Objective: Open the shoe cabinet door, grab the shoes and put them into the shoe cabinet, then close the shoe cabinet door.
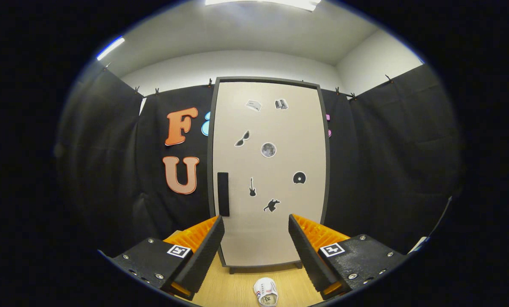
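The gripper [256,228] is spread wide, its two fingers [203,251] apart with nothing between them but open air; each finger carries a small square black-and-white marker on its upper block, a coded pattern and not readable writing; beyond the fingers stands the shoe cabinet [269,170], upright on short dark feet on the wooden floor [237,290], its pale door [280,238] shut inside a dark frame; a dark vertical handle [223,194] sits near the door's left edge, just above the tip of the left finger; the door bears small stickers, none with legible words: sunglasses [242,138], a round moon-like disc [268,149], a guitar [252,187], a dark round shape [299,178], a leaping figure [271,205] and two greyish pictures near the top, too small to tell; a white shoe [266,291] with striped trim lies on the floor between the fingers, in front of the cabinet and apart from it; any label on it is too small to read; black cloth [386,170] hangs on both sides of the cabinet.
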`<state>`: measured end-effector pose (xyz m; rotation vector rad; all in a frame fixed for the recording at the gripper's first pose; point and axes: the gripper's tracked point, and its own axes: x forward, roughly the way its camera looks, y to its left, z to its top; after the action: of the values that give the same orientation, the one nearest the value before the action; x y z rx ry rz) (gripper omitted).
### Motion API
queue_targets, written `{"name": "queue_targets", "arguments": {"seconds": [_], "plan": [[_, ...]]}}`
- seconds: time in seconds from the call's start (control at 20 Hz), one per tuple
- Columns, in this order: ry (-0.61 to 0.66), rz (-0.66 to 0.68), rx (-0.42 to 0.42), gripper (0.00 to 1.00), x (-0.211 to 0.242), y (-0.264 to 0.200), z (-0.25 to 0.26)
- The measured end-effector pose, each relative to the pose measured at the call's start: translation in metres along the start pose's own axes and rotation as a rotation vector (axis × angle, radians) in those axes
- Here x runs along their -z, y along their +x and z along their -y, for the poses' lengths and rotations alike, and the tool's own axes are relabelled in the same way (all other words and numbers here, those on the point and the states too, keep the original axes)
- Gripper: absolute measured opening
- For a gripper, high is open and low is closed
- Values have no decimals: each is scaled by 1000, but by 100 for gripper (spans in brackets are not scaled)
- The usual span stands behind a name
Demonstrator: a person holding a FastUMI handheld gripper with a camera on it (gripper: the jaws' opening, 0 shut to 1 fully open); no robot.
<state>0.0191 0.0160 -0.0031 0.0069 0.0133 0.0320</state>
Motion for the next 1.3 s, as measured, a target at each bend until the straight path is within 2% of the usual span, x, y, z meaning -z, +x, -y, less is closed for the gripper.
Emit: {"name": "queue_targets", "arguments": {"seconds": [0.6,0.85,1.3], "plan": [[-16,3,-108,94,9,90,-69],[-19,-17,-112,95,21,134,-86],[-22,-37,-66,95,41,196,-87]]}}
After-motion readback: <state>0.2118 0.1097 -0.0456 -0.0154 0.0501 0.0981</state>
